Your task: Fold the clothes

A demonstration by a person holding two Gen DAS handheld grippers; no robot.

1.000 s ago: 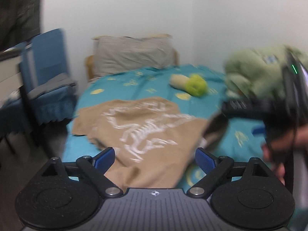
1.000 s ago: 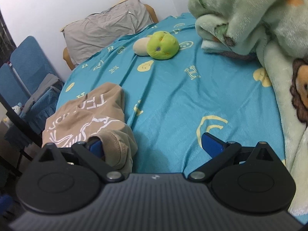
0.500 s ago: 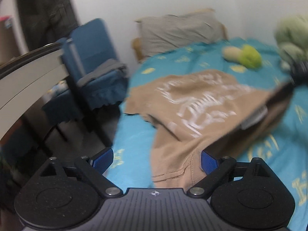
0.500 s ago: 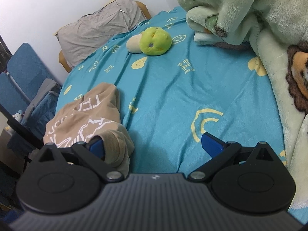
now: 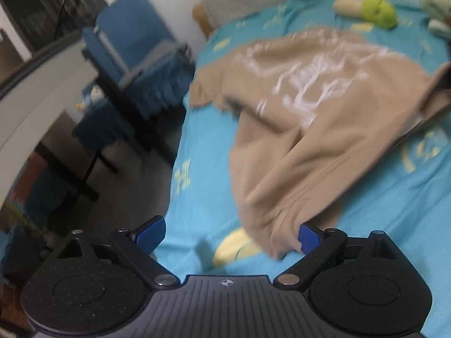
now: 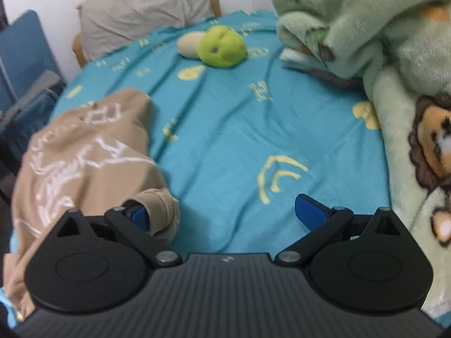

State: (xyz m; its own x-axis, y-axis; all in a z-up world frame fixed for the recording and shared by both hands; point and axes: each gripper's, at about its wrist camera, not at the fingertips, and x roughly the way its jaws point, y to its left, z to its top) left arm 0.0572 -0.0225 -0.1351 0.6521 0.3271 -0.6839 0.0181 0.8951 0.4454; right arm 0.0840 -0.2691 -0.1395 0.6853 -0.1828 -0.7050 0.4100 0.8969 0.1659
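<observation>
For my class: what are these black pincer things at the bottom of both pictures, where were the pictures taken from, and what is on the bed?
Each picture comes from a camera mounted on a hand-held gripper, looking forward along its two blue-tipped fingers. A person holds one in each hand. The left gripper and the right gripper are both open. A tan sweatshirt with white print lies spread on the blue bedsheet; its cloth touches one finger of each gripper, but neither is clamped shut on it. Further back lie a green plush toy, a grey pillow and a green fleece blanket. A blue chair stands beside the bed.
</observation>
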